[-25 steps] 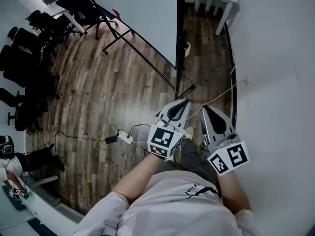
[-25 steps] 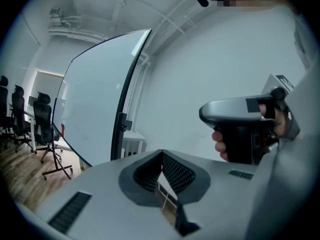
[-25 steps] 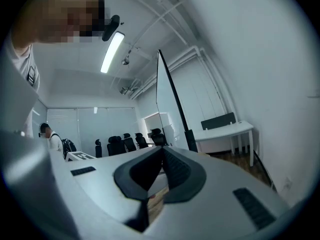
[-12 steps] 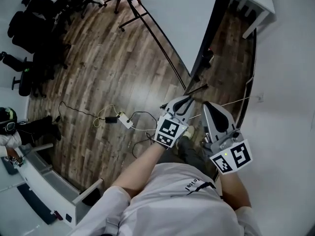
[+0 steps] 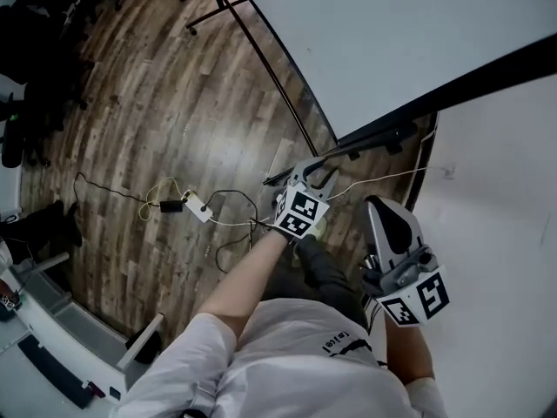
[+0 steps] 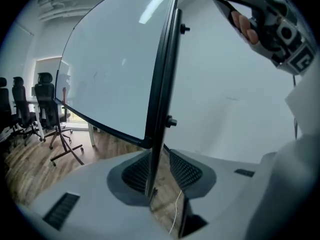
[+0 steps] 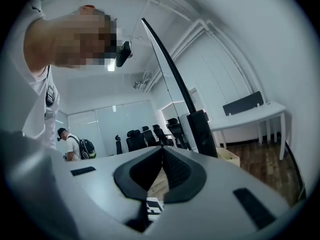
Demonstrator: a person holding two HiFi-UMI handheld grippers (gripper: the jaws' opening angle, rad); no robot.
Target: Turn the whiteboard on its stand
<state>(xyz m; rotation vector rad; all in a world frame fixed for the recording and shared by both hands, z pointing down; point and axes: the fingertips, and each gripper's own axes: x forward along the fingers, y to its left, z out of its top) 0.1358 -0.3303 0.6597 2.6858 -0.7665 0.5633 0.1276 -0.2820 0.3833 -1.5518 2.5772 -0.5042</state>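
Note:
The whiteboard (image 5: 418, 33) fills the upper right of the head view, its black frame edge (image 5: 452, 85) running down toward my left gripper (image 5: 315, 174). In the left gripper view that black frame edge (image 6: 162, 99) passes between the jaws of the left gripper (image 6: 159, 156). The jaws are opening, and a gap shows beside the right pad. My right gripper (image 5: 381, 209) hangs lower and nearer the wall, shut with nothing in it. In the right gripper view its jaws (image 7: 161, 151) meet at the tip, and the board's dark edge (image 7: 170, 69) rises ahead.
The stand's black legs (image 5: 213, 3) spread over the wood floor at top left. A power strip with cables (image 5: 196, 207) lies left of my left arm. Office chairs (image 5: 26, 50) line the far left. A white wall (image 5: 496, 233) is close on the right. A person with a backpack (image 7: 75, 146) stands far off.
My left gripper has reached forward to the board's frame edge and its jaws have gone from shut to apart. The right gripper has dropped back. The board now fills more of the head view.

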